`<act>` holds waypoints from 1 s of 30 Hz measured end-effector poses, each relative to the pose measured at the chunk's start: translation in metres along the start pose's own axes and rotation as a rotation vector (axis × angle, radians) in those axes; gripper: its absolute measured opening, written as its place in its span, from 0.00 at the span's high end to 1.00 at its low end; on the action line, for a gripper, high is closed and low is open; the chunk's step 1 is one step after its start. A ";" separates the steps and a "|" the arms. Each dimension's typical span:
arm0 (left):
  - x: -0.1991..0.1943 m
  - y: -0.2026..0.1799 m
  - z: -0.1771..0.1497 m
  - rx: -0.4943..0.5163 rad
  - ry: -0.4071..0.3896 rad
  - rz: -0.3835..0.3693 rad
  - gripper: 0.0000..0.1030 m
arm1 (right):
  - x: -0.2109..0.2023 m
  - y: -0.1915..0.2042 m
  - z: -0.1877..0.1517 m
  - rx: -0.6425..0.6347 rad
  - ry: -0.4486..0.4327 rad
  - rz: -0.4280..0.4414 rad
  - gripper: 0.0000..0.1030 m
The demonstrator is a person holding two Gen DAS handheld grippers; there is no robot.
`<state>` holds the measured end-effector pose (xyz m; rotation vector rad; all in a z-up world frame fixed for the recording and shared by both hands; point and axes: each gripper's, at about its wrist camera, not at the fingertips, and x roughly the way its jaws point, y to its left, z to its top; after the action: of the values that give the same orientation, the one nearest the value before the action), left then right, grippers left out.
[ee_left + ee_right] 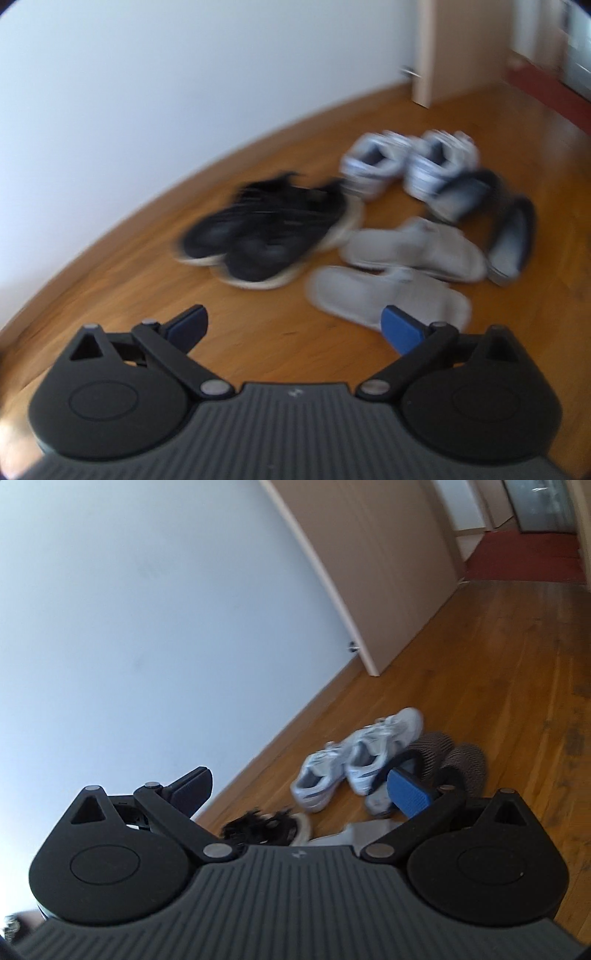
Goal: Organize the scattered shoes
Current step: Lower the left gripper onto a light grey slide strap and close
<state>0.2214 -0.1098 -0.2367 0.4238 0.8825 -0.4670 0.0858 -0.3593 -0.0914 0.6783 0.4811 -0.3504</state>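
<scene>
The left gripper (295, 326) hung over the wooden floor (129, 280) with its jaws spread wide and nothing between them. Ahead lay the black sneakers (266, 232), the white sneakers (406, 162) beyond them near the wall (147, 110), and the grey slippers (399, 273) just past its right finger. The right gripper (301, 788) was likewise wide and empty, the shoes lying ahead of it.

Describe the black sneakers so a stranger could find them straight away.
Start at the white wall and look down to the wooden floor. The black sneakers lie side by side nearest that wall, left of the grey slippers; they alone are black with pale soles.
</scene>
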 end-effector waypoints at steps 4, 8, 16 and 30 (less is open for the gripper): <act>0.047 -0.061 -0.013 0.106 -0.006 -0.038 0.02 | 0.044 -0.036 -0.004 0.027 0.062 -0.060 0.00; 0.095 -0.111 -0.012 0.148 0.008 -0.034 0.02 | 0.070 -0.061 -0.005 0.066 0.077 -0.083 0.00; 0.147 -0.136 0.001 0.156 0.104 -0.025 0.02 | 0.097 -0.052 -0.020 -0.024 0.151 -0.028 0.00; 0.138 -0.055 -0.035 0.209 0.039 -0.152 0.79 | 0.125 -0.046 -0.047 -0.053 0.270 -0.046 0.00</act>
<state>0.2447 -0.1648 -0.3766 0.5609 0.9111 -0.6969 0.1543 -0.3800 -0.2129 0.6668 0.7616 -0.2887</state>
